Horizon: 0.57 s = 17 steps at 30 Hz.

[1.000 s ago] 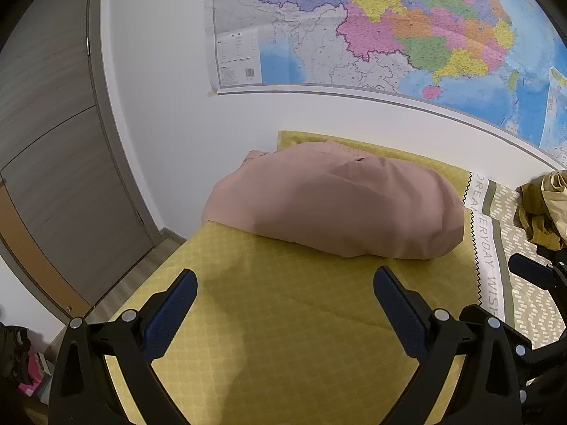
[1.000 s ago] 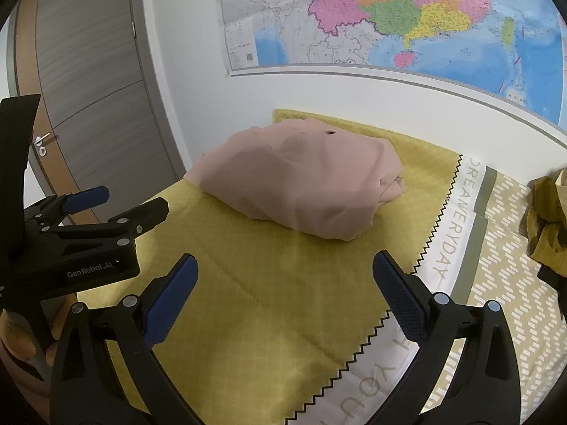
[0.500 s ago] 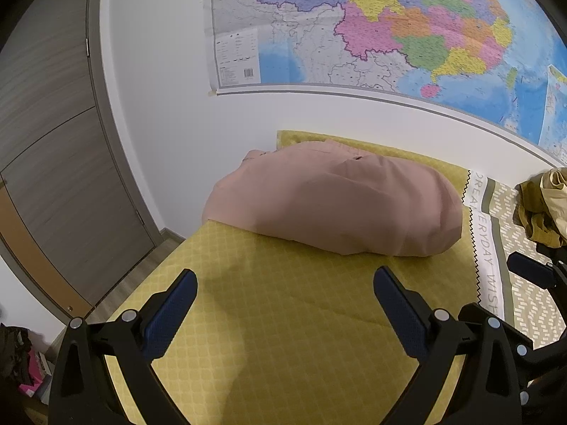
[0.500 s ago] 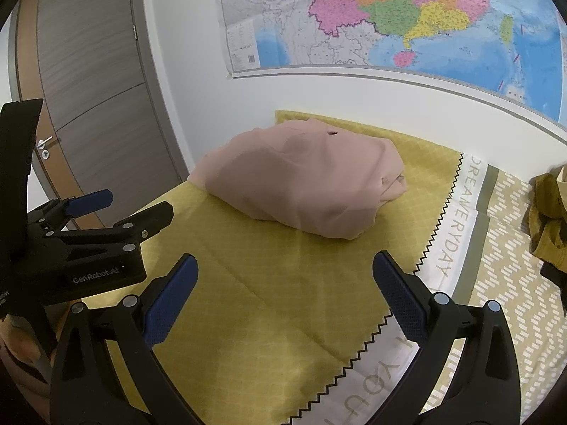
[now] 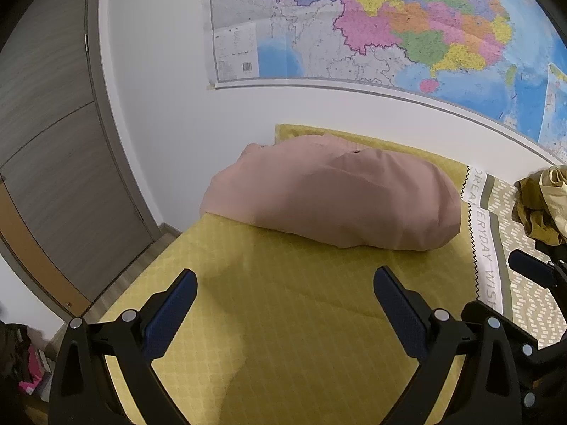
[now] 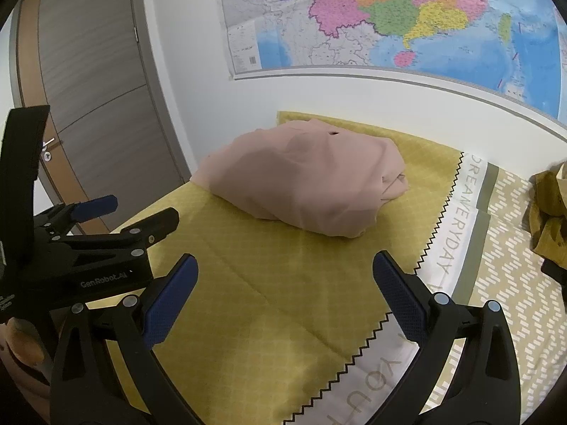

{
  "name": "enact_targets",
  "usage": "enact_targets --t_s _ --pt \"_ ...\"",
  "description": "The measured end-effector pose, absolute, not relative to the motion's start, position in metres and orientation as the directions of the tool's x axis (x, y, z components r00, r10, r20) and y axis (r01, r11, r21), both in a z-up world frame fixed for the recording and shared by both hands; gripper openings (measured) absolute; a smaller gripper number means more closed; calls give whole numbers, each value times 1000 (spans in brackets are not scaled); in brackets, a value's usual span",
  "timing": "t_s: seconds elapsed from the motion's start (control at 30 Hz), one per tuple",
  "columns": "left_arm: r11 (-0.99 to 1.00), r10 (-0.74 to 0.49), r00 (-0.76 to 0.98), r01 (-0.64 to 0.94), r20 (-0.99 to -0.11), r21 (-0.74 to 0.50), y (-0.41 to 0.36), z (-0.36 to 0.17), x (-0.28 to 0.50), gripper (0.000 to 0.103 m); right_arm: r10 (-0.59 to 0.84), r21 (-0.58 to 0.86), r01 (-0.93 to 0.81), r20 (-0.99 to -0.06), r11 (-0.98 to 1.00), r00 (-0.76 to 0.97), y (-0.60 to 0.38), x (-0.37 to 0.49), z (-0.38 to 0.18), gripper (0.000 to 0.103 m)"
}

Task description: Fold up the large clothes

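A folded pink garment lies as a rounded bundle on the yellow bedspread near the wall; it also shows in the right wrist view. My left gripper is open and empty, held above the bedspread, short of the garment. My right gripper is open and empty too, also short of the garment. The left gripper shows from the side at the left of the right wrist view. An olive-yellow crumpled garment lies at the right on the patterned bed cover, also in the right wrist view.
A large map hangs on the white wall behind the bed. A grey wooden door stands at the left. The bed's left edge drops to the floor. A white strip with lettering runs between the yellow and patterned covers.
Both grippers have drifted very slightly; the view of the pink garment is almost the same. Nothing was taken hold of or let go.
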State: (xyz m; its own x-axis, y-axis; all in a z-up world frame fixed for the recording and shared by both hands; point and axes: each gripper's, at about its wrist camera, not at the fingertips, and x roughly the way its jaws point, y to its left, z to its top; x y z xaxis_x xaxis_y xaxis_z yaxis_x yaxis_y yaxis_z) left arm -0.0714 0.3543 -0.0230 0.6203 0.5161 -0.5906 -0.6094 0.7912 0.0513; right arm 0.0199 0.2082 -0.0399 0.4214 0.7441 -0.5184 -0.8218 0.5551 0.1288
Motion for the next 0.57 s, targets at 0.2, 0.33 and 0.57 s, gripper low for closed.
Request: enact_targets --t_s 0.2,0.33,0.57 --pt "808 510 650 -586 -564 54 348 -23 -73 96 746 133 -818 -511 560 427 204 18 -40 98" --pt "802 512 638 -594 -575 55 346 -23 -72 96 742 134 -813 -512 567 433 202 16 -41 98" --pt "819 476 662 -574 -580 16 339 -26 -76 96 730 134 -800 -517 585 447 190 13 -45 98"
